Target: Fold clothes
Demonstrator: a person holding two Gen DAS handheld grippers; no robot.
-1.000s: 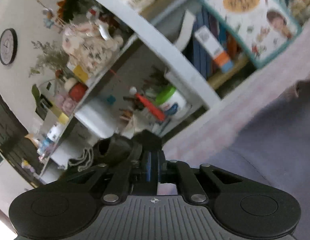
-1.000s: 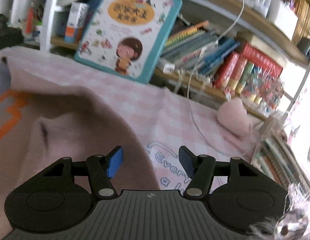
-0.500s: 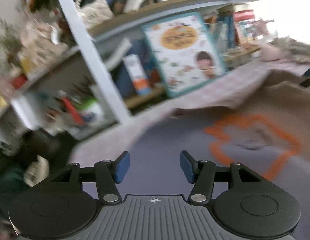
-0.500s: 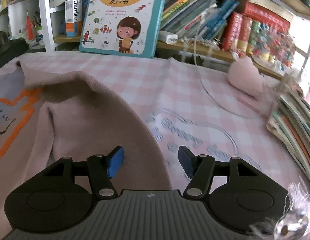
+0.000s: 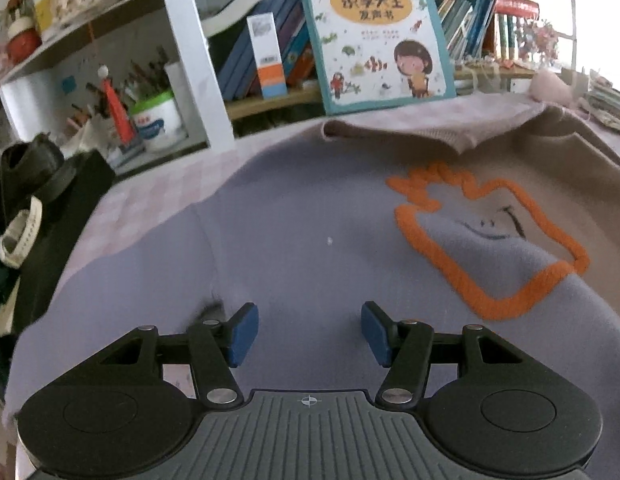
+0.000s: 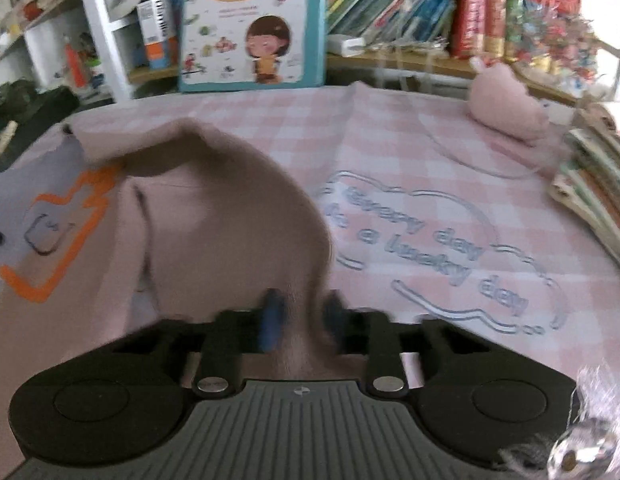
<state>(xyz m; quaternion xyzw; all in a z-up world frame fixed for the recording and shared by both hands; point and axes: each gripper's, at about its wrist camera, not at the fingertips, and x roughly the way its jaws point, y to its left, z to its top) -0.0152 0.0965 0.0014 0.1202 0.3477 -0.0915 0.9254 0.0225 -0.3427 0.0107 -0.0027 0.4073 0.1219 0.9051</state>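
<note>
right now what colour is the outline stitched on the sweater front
Orange, a thick outline on the grey and beige sweater; clearest in the left wrist view.

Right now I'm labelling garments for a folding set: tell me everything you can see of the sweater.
The sweater looks like soft knit, lavender-grey on one half and beige-pink on the other, with an orange outlined figure and a small stitched face. It lies spread on the pink checked tablecloth, its beige side humped up. The right gripper is closing on a beige fold; the left gripper is open above the lavender part.
</note>
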